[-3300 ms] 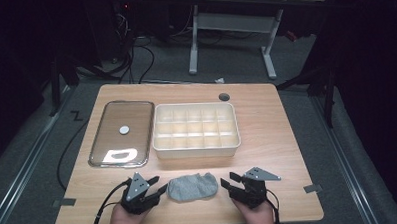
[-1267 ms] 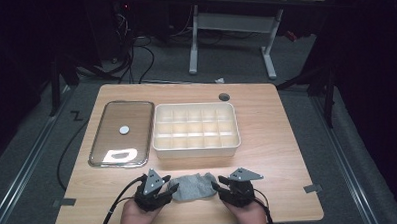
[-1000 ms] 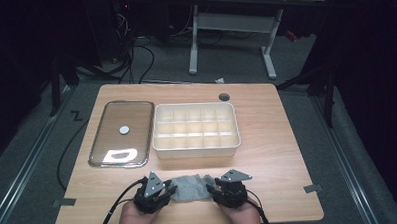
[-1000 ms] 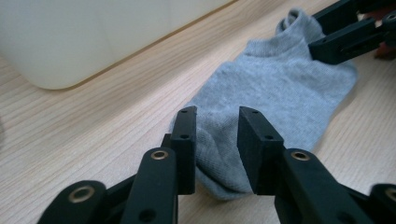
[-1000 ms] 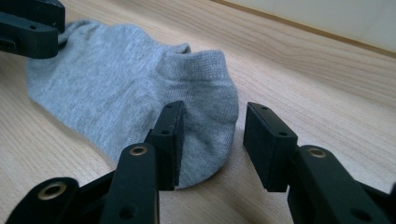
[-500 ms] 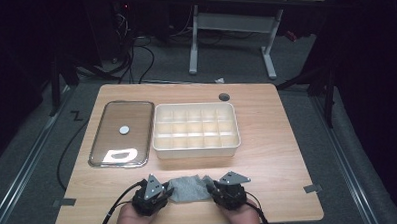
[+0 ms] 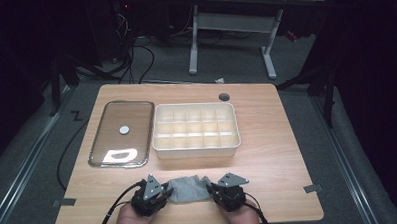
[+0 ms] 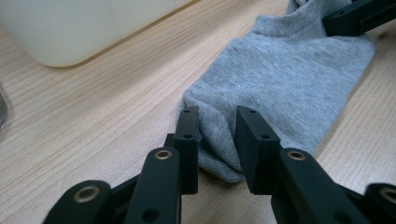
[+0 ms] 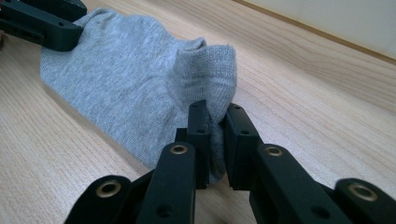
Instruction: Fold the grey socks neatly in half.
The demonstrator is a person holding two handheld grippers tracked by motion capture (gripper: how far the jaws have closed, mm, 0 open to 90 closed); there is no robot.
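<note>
A grey ankle sock (image 7: pixel 189 188) lies flat near the front edge of the wooden table, between both grippers. My left gripper (image 7: pixel 167 193) is at its left end. In the left gripper view the jaws (image 8: pixel 217 135) stand either side of a raised fold of the sock (image 8: pixel 289 79), with fabric filling the gap. My right gripper (image 7: pixel 211 191) is at the other end. In the right gripper view its jaws (image 9: pixel 215 135) pinch the sock (image 9: pixel 116 70) tightly at the cuff. Each view shows the other gripper's black jaw on the sock's far end.
A white compartment box (image 7: pixel 195 149) stands behind the sock at mid-table. A shallow metal tray (image 7: pixel 121 132) with a glass lid lies to its left. A cable hole (image 7: pixel 224 96) sits near the table's back edge. The front table edge is just below my hands.
Both grippers have moved inward from beside the sock onto its two ends and closed on it. The sock has bunched slightly between them. Little differs over the last half second.
</note>
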